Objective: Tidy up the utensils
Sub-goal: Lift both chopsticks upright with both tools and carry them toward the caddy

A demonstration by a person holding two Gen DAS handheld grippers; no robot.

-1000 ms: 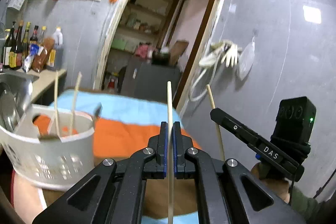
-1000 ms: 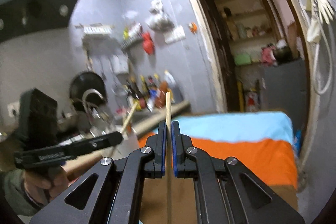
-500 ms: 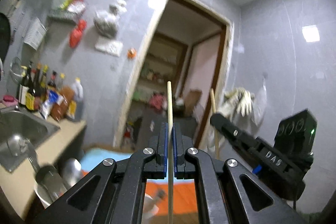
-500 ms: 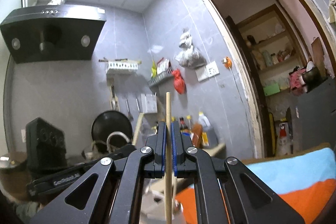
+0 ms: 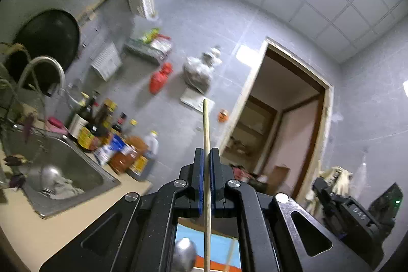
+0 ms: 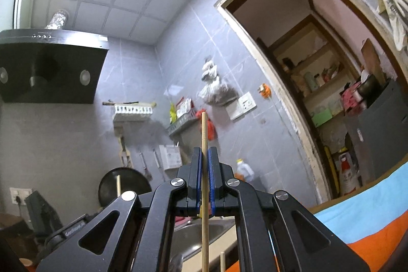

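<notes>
In the left wrist view my left gripper (image 5: 206,152) is shut on a thin wooden chopstick (image 5: 206,124) that stands upright between the blue pads. Below it show a metal spoon bowl (image 5: 185,254) and another chopstick (image 5: 230,254). My right gripper (image 5: 331,198) is at the lower right of that view. In the right wrist view the right gripper (image 6: 204,152) is shut on a second upright chopstick (image 6: 204,129). The left gripper (image 6: 84,223) is at the lower left there, its chopstick (image 6: 118,185) sticking up. A loose chopstick end (image 6: 222,261) pokes up at the bottom.
A steel sink (image 5: 63,170) with a curved tap (image 5: 43,70) is set in the beige counter (image 5: 38,233). Several bottles (image 5: 114,139) stand behind it. A range hood (image 6: 51,65) hangs at left, a doorway (image 6: 318,93) opens at right, and an orange and blue cloth (image 6: 369,221) lies at lower right.
Both grippers have tilted upward and swung left with their chopsticks still gripped. The white basket has dropped out of the left view; sink, tap and ceiling have come in.
</notes>
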